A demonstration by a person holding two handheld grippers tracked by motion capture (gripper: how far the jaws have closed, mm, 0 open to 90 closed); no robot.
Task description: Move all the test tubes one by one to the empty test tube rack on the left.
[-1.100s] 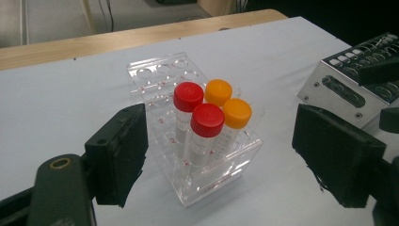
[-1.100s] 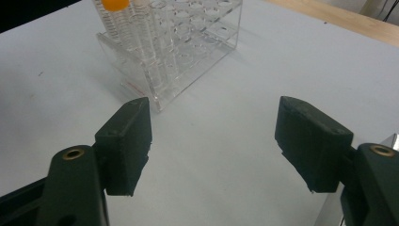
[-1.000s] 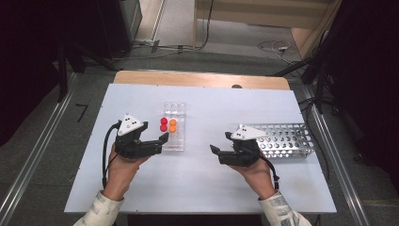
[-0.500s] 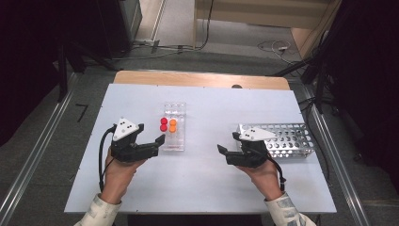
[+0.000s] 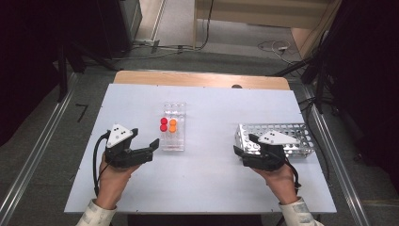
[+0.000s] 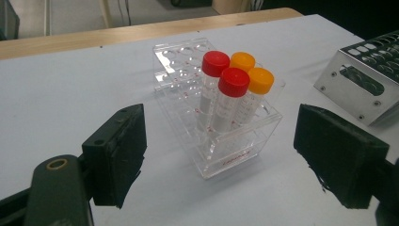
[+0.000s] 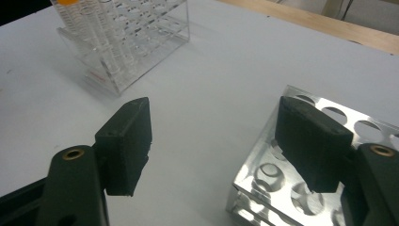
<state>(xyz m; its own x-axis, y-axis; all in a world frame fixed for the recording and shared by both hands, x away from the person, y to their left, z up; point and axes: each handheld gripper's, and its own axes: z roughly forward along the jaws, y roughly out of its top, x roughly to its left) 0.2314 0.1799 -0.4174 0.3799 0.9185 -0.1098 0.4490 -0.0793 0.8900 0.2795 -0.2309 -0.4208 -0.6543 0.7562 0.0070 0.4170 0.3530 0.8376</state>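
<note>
Left tongs (image 6: 219,155) are gaping wide and empty, sitting just left of the clear tube rack (image 6: 244,141) and pointing at it. Right tongs (image 7: 214,146) are also hanging wide and empty, well right of that rack, one jaw hovering over the metal rack (image 7: 263,174). Clear tube rack is holding two red-capped tubes (image 6: 233,82) and two orange-capped tubes (image 6: 261,80) mid-counter (image 5: 207,183).

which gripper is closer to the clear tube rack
Left. The left gripper sits just beside the clear tube rack, jaws open toward it; the right gripper is far across the table by the metal rack.
</note>
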